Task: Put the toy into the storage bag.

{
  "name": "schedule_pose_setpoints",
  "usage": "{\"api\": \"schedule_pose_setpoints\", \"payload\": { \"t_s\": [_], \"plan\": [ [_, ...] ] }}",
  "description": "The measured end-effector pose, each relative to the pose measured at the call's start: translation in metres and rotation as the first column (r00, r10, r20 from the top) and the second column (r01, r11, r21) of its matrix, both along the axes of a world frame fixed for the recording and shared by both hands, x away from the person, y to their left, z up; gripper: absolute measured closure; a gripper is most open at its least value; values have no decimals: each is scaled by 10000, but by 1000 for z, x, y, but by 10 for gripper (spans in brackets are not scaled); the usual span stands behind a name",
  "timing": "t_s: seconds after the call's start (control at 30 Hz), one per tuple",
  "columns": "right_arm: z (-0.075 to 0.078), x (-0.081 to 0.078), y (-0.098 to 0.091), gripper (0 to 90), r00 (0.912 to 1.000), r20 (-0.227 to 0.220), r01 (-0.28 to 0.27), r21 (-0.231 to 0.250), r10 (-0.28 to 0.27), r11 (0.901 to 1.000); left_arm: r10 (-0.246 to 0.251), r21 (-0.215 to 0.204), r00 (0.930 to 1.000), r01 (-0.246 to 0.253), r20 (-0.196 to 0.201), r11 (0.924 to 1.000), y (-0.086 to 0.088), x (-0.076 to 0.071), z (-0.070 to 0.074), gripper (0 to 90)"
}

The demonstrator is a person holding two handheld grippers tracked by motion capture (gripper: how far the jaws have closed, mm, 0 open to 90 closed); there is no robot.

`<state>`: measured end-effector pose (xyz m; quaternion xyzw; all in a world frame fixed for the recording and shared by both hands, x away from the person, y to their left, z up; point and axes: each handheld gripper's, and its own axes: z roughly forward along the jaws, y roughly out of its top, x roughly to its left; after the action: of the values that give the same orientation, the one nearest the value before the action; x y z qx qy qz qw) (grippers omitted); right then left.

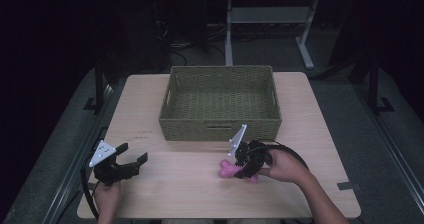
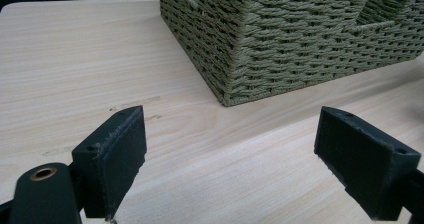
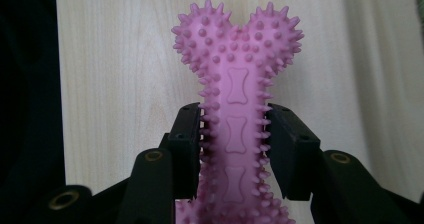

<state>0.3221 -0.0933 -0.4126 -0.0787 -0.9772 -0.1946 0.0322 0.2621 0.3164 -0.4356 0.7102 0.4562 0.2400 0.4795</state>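
Right tongs point(image 3: 235, 134) clamp the spiky pink rubber bone point(image 3: 235, 84) mid-shaft near the desk's front edge, ready for lifting; left tongs point(image 2: 230, 159) gape empty.

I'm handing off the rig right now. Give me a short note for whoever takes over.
Right tool: shut on the pink bone toy at its shaft, near the table's front edge.
Left tool: open, holding nothing, low over the table at front left.
Basket: mid-table, looks empty.
Done: toy gripped.
Left, probably: lift the toy and place it in the basket.
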Motion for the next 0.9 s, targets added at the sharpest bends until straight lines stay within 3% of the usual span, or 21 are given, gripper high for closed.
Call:
{"api": "schedule_pose_setpoints", "payload": {
  "t_s": [0.33, 0.9],
  "plan": [
    [19, 13, -6, 585, 10000, -33, 79, 455, -78, 9989, 68, -38, 10000, -68, 18, 10000, 0, -1, 0, 128],
    [47, 34, -13, 585, 9998, 56, 166, 747, -171, 9971, 64, -53, 10000, -64, 40, 10000, 0, -1, 1, 128]
  ]
}}
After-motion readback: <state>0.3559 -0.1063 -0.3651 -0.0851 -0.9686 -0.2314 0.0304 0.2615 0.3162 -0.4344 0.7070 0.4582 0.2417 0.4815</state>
